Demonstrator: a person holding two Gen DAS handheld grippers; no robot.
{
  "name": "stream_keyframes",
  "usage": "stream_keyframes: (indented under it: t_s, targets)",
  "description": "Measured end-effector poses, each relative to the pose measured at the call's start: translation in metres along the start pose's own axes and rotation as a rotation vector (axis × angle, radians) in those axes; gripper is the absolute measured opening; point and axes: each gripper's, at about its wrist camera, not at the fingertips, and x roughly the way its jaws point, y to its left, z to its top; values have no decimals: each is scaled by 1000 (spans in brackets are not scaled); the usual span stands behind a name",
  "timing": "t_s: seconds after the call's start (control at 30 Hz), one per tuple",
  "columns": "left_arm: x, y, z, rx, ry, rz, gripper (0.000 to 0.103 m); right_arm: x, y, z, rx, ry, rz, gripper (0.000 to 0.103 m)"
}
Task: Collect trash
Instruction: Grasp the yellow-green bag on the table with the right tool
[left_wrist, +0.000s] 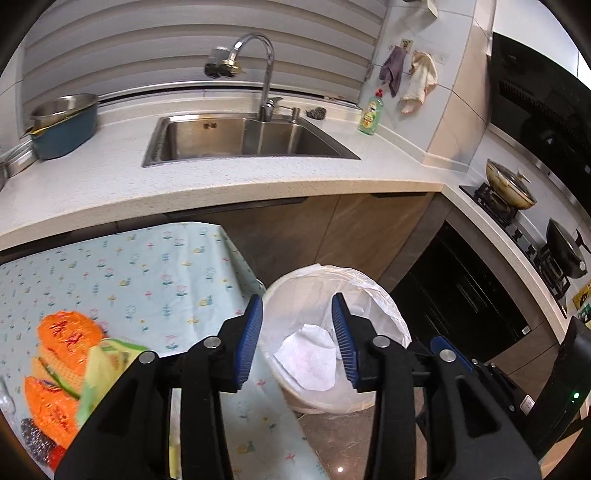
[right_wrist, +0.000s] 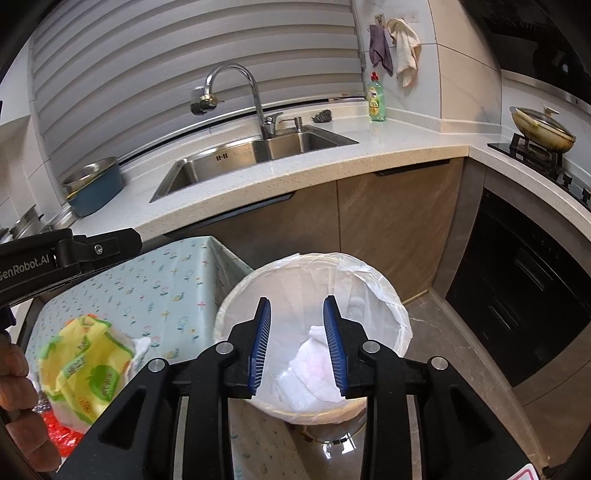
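Observation:
A round bin lined with a white plastic bag (left_wrist: 384, 302) (right_wrist: 384, 291) stands on the floor beside a small table. A crumpled white tissue (left_wrist: 310, 358) (right_wrist: 314, 373) lies inside it. My left gripper (left_wrist: 299, 339) is open and empty, held above the bin's left rim. My right gripper (right_wrist: 297, 339) is open and empty, held above the bin. On the table lie an orange wrapper (left_wrist: 66, 354), a yellow-green wrapper (left_wrist: 107, 365) (right_wrist: 85, 369), a steel scourer (left_wrist: 35, 439) and red plastic (right_wrist: 62, 435).
The table has a pale floral cloth (left_wrist: 147, 273) (right_wrist: 162, 291). Behind are the counter (left_wrist: 258, 184), sink (left_wrist: 243, 140), tap, blue pot (left_wrist: 62, 125), soap bottle (left_wrist: 371, 114) and stove with pans (left_wrist: 513, 192). Dark oven front (right_wrist: 524, 295) at right.

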Motion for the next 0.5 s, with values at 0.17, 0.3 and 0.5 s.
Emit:
stream_keyframes:
  t_s: [0.17,0.3,0.5]
  targets:
    - [-38,29,-7,-26,-30,47,46,-23,27,-6,-22,-14,42,36]
    - [-65,60,-16,-58,-45,96,49,-40,55,-13,-59,-18,80,40]
    - [-104,106,-37,-88,-64,196,60,-60,101,-29,-107,-15,143,55]
